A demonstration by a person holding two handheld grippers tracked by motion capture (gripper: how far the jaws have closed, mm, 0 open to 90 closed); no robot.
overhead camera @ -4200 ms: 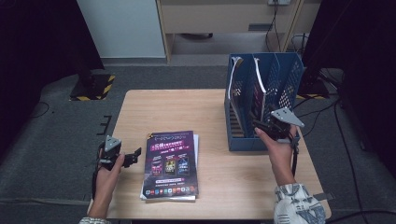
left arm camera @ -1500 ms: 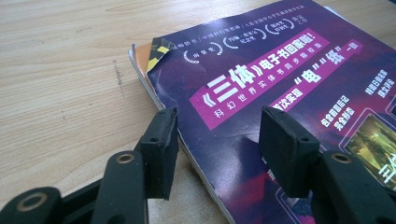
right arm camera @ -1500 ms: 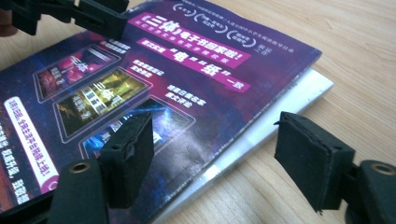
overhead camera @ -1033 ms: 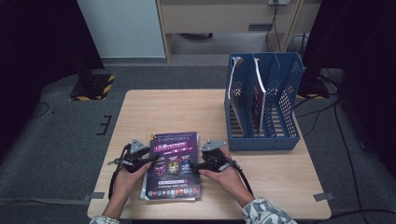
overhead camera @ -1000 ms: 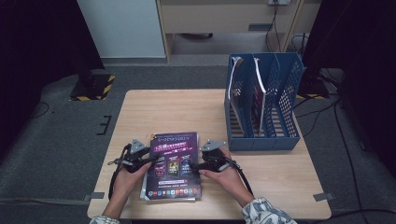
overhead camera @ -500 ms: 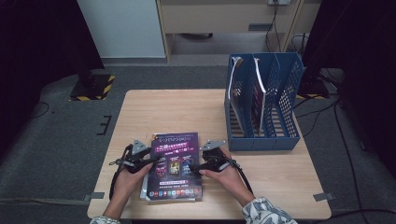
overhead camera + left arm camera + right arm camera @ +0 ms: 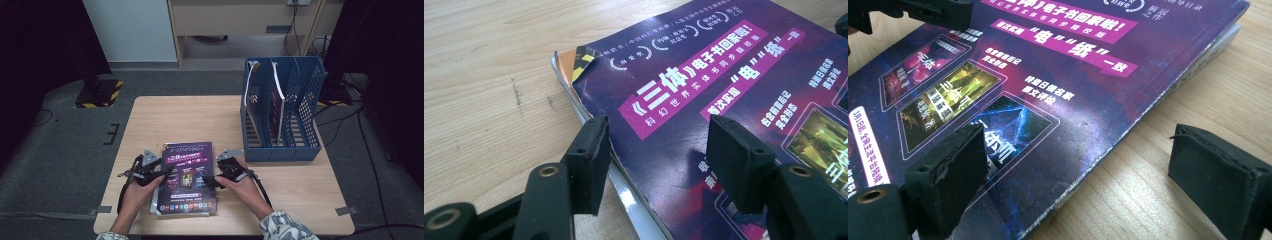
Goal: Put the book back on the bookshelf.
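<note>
Purple-covered magazine [image 7: 186, 176] lies flat, lower centre of the worktop [image 7: 210, 115], unlifted; left tool [image 7: 654, 150] and right tool [image 7: 1078, 165] straddle its edges, jaws apart. Blue file rack [image 7: 282, 107] waits upper right.

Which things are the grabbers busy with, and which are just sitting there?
Busy with:
- purple magazine, top of a small stack
- left gripper, open at its left edge
- right gripper, open at its right edge

Just sitting there:
- blue file rack, holding a few upright items
- wooden table
</note>
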